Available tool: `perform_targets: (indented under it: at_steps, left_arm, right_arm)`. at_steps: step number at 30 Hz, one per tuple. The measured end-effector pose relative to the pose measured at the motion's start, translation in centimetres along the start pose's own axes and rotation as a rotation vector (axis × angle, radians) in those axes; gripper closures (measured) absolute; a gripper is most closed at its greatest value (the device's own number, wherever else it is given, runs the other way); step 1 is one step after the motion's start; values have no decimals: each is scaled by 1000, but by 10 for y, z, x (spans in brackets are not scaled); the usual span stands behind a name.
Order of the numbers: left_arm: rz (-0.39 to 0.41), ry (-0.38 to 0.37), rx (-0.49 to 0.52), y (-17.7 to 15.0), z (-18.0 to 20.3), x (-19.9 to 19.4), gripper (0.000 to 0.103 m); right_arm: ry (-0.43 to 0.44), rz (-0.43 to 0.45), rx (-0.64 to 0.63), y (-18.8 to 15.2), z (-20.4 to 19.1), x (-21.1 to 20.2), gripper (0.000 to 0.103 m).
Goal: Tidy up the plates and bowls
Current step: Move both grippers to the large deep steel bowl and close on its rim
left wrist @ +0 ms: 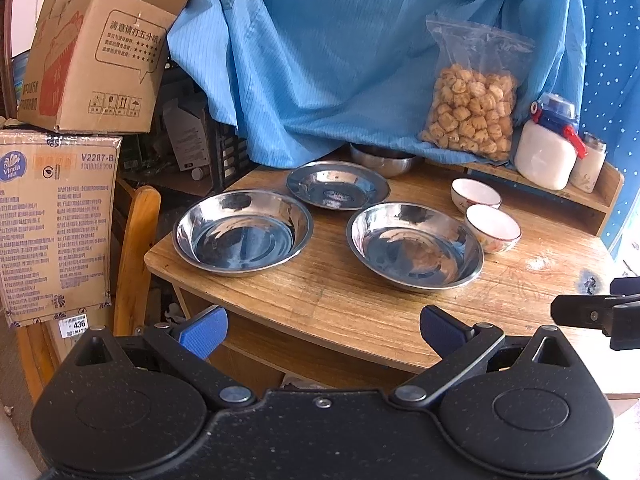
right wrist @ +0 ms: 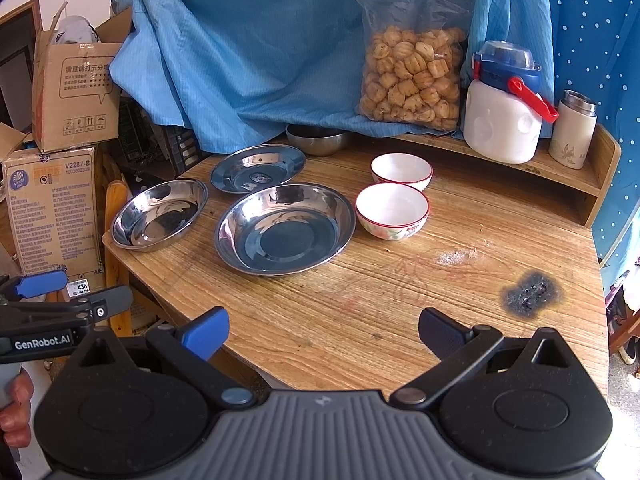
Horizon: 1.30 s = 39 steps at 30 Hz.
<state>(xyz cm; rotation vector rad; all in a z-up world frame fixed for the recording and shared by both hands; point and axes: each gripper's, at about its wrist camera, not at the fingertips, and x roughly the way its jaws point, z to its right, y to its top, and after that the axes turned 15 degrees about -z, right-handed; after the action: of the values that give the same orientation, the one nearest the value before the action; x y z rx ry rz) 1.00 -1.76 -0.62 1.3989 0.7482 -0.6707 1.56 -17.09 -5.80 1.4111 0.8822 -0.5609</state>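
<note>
Three steel plates lie on the wooden table [left wrist: 360,304]: a left one [left wrist: 242,232], a right one [left wrist: 414,245] and a smaller one [left wrist: 338,185] behind them. Two white bowls with red rims [left wrist: 493,228] [left wrist: 475,193] sit to the right of them. A steel bowl [left wrist: 382,159] stands at the back under the blue cloth. The right wrist view shows the same plates [right wrist: 159,215] [right wrist: 285,229] [right wrist: 258,168] and bowls [right wrist: 392,210] [right wrist: 401,171]. My left gripper [left wrist: 322,330] is open and empty at the table's front edge. My right gripper [right wrist: 323,330] is open and empty over the front of the table.
A raised wooden shelf [right wrist: 560,168] at the back right holds a bag of snacks [right wrist: 412,76], a white jug [right wrist: 504,120] and a flask [right wrist: 573,132]. Cardboard boxes [left wrist: 56,216] and a wooden chair [left wrist: 136,256] stand left of the table. A burn mark [right wrist: 530,294] is on the tabletop.
</note>
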Motion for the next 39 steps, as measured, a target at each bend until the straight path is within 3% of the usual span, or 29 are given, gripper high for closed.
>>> perform_targets:
  at_steps: [4,13,18,21,26,31,39]
  left_arm:
    - [-50,40,-13,2,6,10,1]
    - [-116,99,-164,12,7,21,1]
    - [-143,203,-273,21,5,24,1]
    - [-150,253,-332,28,-2,24,1]
    - [-168,273,-422,40,-23,23,1]
    - [-164,285,-422,65,-50,32,1]
    - [-180,158,-279,114,-103,76,1]
  right_arm:
    - [23,-10,-3,1,7,5,0]
    - [83,-37,-54,19,35,11,0]
    - [151,-51,-111,28,46,16,0]
    - [188,-33,-121,33,50,19,0]
    - [291,33,-145,46,47,15,0]
    - [323,4,-201,66,20,33,0]
    - [329,-24,-251,122,-47,83,0]
